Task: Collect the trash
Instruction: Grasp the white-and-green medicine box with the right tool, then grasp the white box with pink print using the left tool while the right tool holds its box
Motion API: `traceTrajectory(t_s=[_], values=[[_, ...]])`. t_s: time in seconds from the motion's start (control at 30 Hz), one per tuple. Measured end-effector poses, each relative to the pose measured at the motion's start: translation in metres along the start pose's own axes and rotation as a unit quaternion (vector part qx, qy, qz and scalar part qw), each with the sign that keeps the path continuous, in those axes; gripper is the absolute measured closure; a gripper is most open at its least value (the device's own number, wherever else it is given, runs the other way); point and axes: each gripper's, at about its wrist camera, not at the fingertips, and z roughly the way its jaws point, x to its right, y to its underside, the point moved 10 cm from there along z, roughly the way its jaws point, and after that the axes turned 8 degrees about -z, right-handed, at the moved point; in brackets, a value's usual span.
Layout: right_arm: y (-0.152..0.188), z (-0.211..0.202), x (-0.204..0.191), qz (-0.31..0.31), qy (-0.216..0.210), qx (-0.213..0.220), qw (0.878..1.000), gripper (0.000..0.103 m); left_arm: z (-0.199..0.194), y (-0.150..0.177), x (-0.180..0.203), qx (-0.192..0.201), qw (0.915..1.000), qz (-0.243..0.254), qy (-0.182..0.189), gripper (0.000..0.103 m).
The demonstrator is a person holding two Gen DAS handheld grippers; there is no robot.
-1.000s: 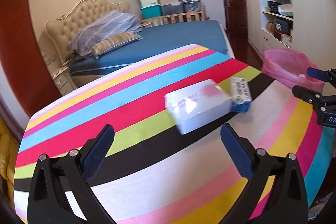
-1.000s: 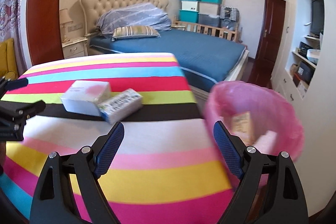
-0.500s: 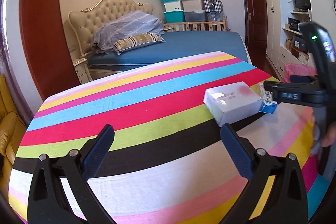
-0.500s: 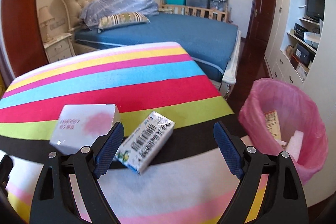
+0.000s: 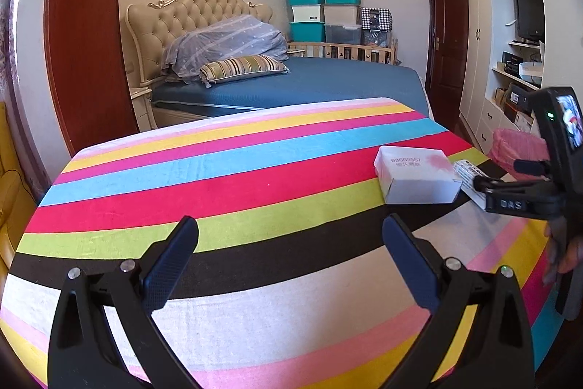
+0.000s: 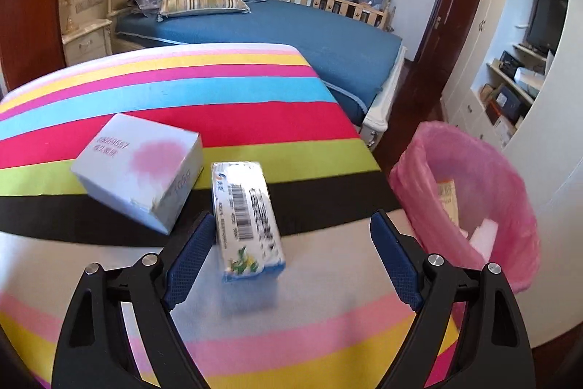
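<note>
Two pieces of trash lie on the striped table: a white box with a pink blotch and a slim white-and-blue carton with a barcode. My right gripper is open, and the near end of the carton lies between its blue pads, closer to the left one. In the left wrist view the white box sits far right with the carton behind it. The right gripper's body is over them. My left gripper is open above bare cloth, well left of both.
A bin lined with a pink bag stands on the floor just off the table's right edge, with some scraps inside. A blue bed lies beyond the table. Cupboards and shelves line the right wall.
The right gripper has swung left from the bin and moved in over the barcode carton, which now lies between its fingers. The left gripper drew back to the left, so the boxes sit farther right.
</note>
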Motion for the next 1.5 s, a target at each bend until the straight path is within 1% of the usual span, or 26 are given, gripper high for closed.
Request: traceTrajectory(t_s=[0.07, 0.13, 0.2, 0.23, 0.3, 0.33, 0.37, 0.4, 0.5, 0.57, 0.73, 0.87, 0.93, 1.03, 1.17, 1.27, 1.33, 1.37, 1.4, 1.43, 1.47, 1.5], values=[[0.001, 0.001, -0.003, -0.014, -0.005, 0.001, 1.0, 0.022, 0.002, 0.001, 0.003, -0.003, 1.0, 0.003, 0.002, 0.005], [0.0, 0.004, -0.009, -0.022, -0.019, 0.004, 1.0, 0.024, 0.004, 0.003, 0.006, -0.008, 0.9999, 0.008, 0.007, 0.005], [-0.002, 0.01, -0.017, -0.034, -0.04, 0.0, 0.999, 0.028, 0.005, 0.005, 0.008, -0.012, 0.9998, 0.013, 0.007, 0.005], [-0.003, 0.009, -0.021, -0.04, -0.046, 0.0, 0.998, 0.032, 0.005, 0.005, 0.009, -0.014, 0.9998, 0.014, 0.006, 0.005], [-0.004, 0.01, -0.028, -0.054, -0.059, 0.0, 0.997, 0.036, 0.009, 0.007, 0.01, -0.022, 0.9996, 0.017, 0.004, 0.005], [-0.003, 0.009, -0.03, -0.056, -0.065, -0.001, 0.996, 0.046, 0.011, 0.008, 0.012, -0.026, 0.9995, 0.018, 0.003, 0.005], [-0.002, 0.008, -0.031, -0.056, -0.074, -0.002, 0.996, 0.067, 0.012, 0.008, 0.013, -0.029, 0.9994, 0.018, 0.003, 0.005], [-0.001, 0.006, -0.031, -0.052, -0.08, 0.0, 0.995, 0.071, 0.014, 0.009, 0.016, -0.033, 0.9993, 0.019, 0.004, 0.005], [0.002, -0.011, -0.02, -0.037, -0.071, 0.029, 0.996, 0.07, 0.021, 0.013, 0.029, -0.048, 0.9983, 0.029, 0.011, 0.005], [0.008, -0.021, -0.013, -0.03, -0.067, 0.039, 0.997, 0.07, 0.027, 0.015, 0.041, -0.061, 0.9973, 0.036, 0.019, 0.005], [0.025, -0.041, 0.003, -0.007, -0.075, 0.053, 0.996, 0.07, 0.048, 0.017, 0.079, -0.092, 0.994, 0.041, 0.044, 0.005], [0.035, -0.045, 0.008, 0.004, -0.084, 0.056, 0.995, 0.07, 0.069, 0.011, 0.112, -0.105, 0.9915, 0.05, 0.06, 0.005], [0.039, -0.043, 0.008, 0.006, -0.089, 0.054, 0.995, 0.07, 0.081, 0.006, 0.124, -0.112, 0.9906, 0.048, 0.061, 0.005], [0.038, -0.046, 0.009, 0.011, -0.093, 0.065, 0.993, 0.07, 0.098, 0.002, 0.139, -0.132, 0.9876, 0.048, 0.07, 0.005], [0.037, -0.043, 0.014, 0.019, -0.099, 0.066, 0.993, 0.07, 0.113, 0.003, 0.153, -0.147, 0.9852, 0.052, 0.071, 0.005], [0.038, -0.045, 0.018, 0.026, -0.1, 0.073, 0.992, 0.07, 0.127, 0.004, 0.158, -0.152, 0.9848, 0.065, 0.053, 0.005], [0.038, -0.045, 0.017, 0.026, -0.1, 0.073, 0.992, 0.07, 0.138, 0.008, 0.157, -0.164, 0.9831, 0.065, 0.049, 0.005], [0.038, -0.045, 0.018, 0.026, -0.099, 0.075, 0.992, 0.07, 0.143, 0.01, 0.156, -0.169, 0.9826, 0.062, 0.046, 0.005], [0.038, -0.045, 0.018, 0.025, -0.098, 0.076, 0.992, 0.07, 0.145, 0.012, 0.154, -0.177, 0.9816, 0.054, 0.046, 0.008], [0.038, -0.045, 0.019, 0.024, -0.097, 0.076, 0.992, 0.07, 0.145, 0.011, 0.152, -0.177, 0.9819, 0.043, 0.053, 0.014], [0.038, -0.045, 0.018, 0.025, -0.098, 0.075, 0.992, 0.07, 0.142, 0.007, 0.149, -0.168, 0.9837, 0.026, 0.059, 0.014], [0.038, -0.045, 0.019, 0.026, -0.097, 0.075, 0.992, 0.07, 0.14, 0.005, 0.146, -0.161, 0.985, 0.02, 0.06, 0.015]])
